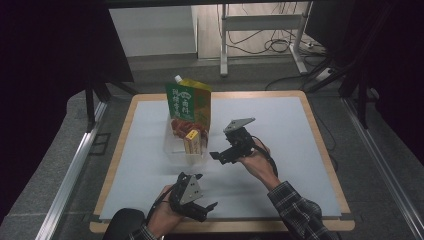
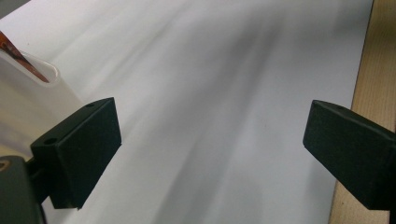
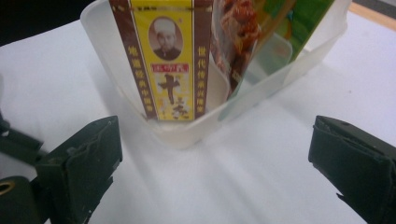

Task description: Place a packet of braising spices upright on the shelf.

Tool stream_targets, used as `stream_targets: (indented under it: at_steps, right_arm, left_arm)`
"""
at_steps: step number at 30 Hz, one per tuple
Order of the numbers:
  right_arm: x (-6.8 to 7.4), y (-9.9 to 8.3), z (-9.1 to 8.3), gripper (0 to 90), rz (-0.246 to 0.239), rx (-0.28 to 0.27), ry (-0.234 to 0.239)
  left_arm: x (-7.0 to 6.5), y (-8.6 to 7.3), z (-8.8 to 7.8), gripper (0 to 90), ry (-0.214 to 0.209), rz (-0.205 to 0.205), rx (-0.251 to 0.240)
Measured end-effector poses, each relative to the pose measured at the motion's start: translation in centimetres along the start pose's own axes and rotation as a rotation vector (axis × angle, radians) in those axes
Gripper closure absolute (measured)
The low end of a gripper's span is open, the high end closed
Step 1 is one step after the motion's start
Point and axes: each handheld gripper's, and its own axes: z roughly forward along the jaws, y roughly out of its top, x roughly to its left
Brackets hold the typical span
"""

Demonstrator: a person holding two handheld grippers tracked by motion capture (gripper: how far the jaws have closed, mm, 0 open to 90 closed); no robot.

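White sheeting covered the tabletop [image 1: 300, 150]. Both grippers — left gripper [image 1: 210, 206], right gripper [image 1: 216, 156] — were held with jaws apart, empty; approach to the clear tub [image 3: 187, 135] was judged underway — a reach forward needed.

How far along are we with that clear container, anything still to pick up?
Done, apparently: the green pouch, red packet and yellow box stand in the clear container. In hand: nothing; left gripper and right gripper are open. No loose items visible on the table.
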Motion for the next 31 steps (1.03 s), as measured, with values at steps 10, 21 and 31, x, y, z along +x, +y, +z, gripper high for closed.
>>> stream_targets:
  at_steps: [10,21,31]
  right_arm:
    - [-0.4,-2.1,-1.3,1.6,0.015,-0.001,-0.018]
    - [-0.8,-3.7,-2.4,0.3,0.019,0.018,-0.038]
    - [-0.8,-5.2,-3.1,0.3,0.013,0.057,-0.053]
  left_arm:
    - [0.1,-0.1,0.1,2.5,0.004,-0.029,-0.011]
    - [0.3,-0.1,-0.1,1.8,0.015,-0.032,-0.014]
    - [0.2,-0.1,-0.1,1.3,0.016,-0.037,-0.018]
